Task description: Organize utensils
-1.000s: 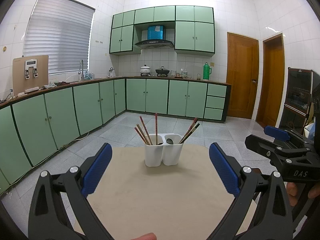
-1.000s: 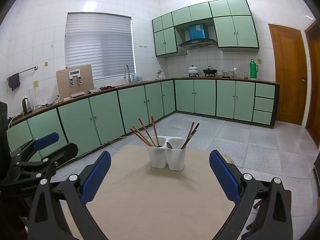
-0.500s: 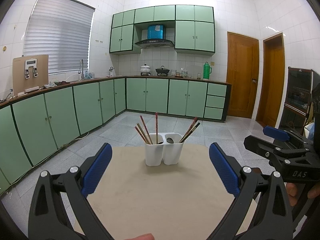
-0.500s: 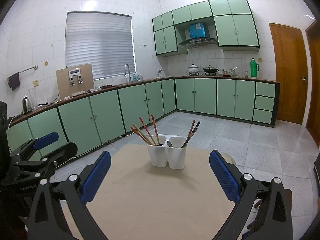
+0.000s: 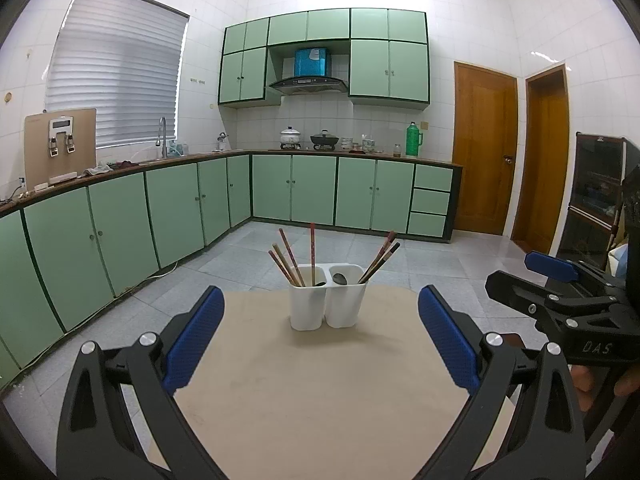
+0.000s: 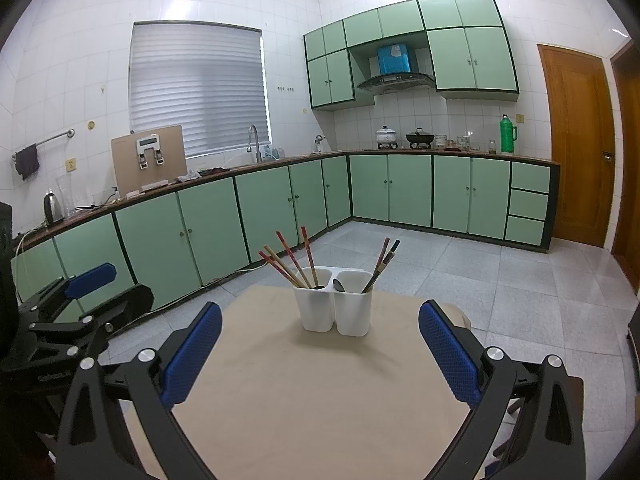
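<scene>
A white two-compartment utensil holder [image 5: 326,300] [image 6: 334,306] stands upright near the far edge of a beige table [image 5: 320,392] [image 6: 320,392]. Its left compartment holds several reddish and wooden chopsticks [image 5: 294,254] [image 6: 294,258]. Its right compartment holds dark chopsticks [image 5: 380,256] [image 6: 382,262]. A spoon bowl [image 5: 340,279] [image 6: 338,285] shows by the divider. My left gripper [image 5: 320,340] is open and holds nothing, well short of the holder. My right gripper [image 6: 320,344] is likewise open and holds nothing. Each gripper shows at the side of the other's view [image 5: 560,300] [image 6: 76,312].
Green base cabinets [image 5: 160,216] run along the left and back walls under a counter with a sink, pots and a green flask [image 5: 414,140]. Grey tiled floor [image 6: 520,280] surrounds the table. Wooden doors [image 5: 484,152] stand at the right. A person's fingers [image 5: 600,380] hold the right gripper.
</scene>
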Demonstrator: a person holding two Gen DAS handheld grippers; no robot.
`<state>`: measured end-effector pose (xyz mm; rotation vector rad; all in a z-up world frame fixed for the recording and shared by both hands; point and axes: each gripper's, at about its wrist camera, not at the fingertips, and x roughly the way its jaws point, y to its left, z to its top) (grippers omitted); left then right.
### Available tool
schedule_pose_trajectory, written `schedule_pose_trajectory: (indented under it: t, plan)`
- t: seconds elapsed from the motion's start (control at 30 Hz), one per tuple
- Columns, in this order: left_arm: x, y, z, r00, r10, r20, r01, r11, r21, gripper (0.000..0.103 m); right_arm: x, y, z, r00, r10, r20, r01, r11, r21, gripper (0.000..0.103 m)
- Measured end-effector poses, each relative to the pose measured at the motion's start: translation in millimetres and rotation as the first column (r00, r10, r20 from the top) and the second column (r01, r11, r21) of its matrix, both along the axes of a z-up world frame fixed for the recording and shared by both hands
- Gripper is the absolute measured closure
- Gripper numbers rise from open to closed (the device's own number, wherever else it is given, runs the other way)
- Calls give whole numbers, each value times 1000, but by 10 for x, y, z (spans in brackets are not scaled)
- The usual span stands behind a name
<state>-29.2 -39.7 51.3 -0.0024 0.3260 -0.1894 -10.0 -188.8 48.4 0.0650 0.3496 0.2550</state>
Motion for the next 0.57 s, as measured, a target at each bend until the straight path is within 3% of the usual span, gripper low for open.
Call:
schedule_pose_trajectory:
  t: [0.57]
  plan:
    - [30,1,-3,1000,7,-9,-7,1000,1,8,22,16,-49,1000,-1,-5,1,1000,2,6]
